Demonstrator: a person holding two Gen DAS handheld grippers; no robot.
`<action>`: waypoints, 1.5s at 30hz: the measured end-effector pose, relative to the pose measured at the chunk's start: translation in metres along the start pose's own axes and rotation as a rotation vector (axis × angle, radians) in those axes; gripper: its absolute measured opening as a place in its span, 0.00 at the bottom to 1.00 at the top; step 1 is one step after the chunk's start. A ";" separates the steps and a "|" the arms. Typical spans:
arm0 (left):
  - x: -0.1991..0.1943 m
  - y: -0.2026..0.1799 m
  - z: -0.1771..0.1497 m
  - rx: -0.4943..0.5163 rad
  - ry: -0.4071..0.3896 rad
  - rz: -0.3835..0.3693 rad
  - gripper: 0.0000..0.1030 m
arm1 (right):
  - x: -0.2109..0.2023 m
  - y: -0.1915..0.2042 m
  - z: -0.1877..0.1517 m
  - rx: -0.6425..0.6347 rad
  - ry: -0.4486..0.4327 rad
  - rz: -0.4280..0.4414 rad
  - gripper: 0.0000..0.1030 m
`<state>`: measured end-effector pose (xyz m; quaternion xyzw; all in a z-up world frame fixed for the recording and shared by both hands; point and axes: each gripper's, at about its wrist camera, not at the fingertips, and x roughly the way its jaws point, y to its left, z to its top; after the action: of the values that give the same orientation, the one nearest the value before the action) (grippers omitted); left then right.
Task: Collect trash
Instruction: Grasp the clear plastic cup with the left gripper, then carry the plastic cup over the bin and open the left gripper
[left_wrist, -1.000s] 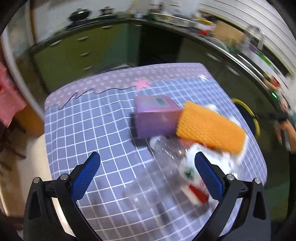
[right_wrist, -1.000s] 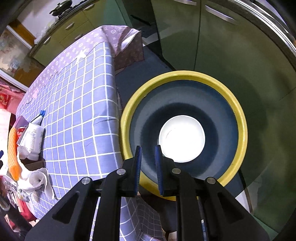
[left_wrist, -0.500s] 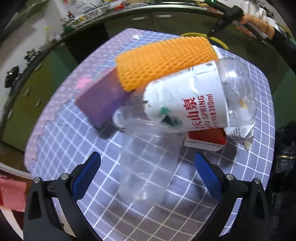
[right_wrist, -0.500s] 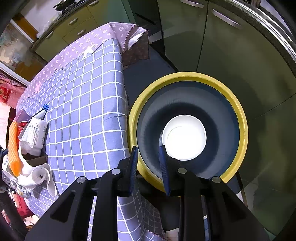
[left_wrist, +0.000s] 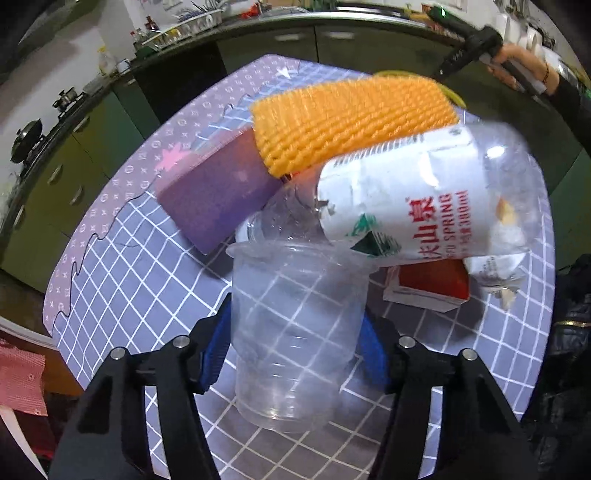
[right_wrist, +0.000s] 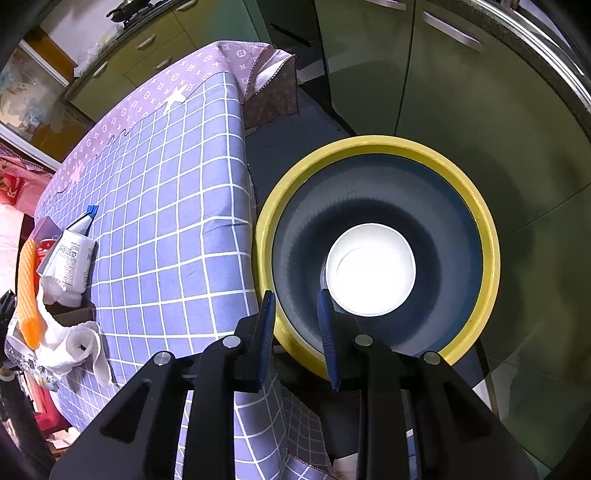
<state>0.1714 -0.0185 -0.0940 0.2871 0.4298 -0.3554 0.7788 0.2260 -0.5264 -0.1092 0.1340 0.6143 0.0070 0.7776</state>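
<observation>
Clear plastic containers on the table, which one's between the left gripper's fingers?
The label-free clear cup, standing between the left gripper pads. The water bottle behind it lies tilted and carries a white label.

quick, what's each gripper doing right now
left gripper: jaws have just been closing, now shut on the clear plastic cup
right gripper: open, holding nothing, above the yellow-rimmed bin

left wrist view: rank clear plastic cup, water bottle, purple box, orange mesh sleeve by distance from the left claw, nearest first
1. Clear plastic cup: between the left claw pads.
2. Water bottle: just past the cup, to the right.
3. Purple box: behind, to the left.
4. Orange mesh sleeve: rear, atop the pile.

Bottle and box are close to call.
</observation>
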 end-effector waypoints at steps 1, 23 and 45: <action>-0.005 0.002 -0.001 -0.010 -0.006 0.007 0.57 | 0.000 0.000 0.000 0.000 0.000 0.001 0.24; -0.070 -0.101 0.211 -0.151 -0.087 -0.202 0.57 | -0.068 -0.033 -0.028 -0.007 -0.173 0.065 0.24; 0.200 -0.232 0.414 -0.274 0.114 -0.268 0.73 | -0.145 -0.158 -0.134 0.108 -0.285 0.007 0.24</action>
<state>0.2543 -0.5267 -0.1083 0.1384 0.5519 -0.3775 0.7306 0.0381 -0.6776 -0.0333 0.1776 0.4968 -0.0422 0.8485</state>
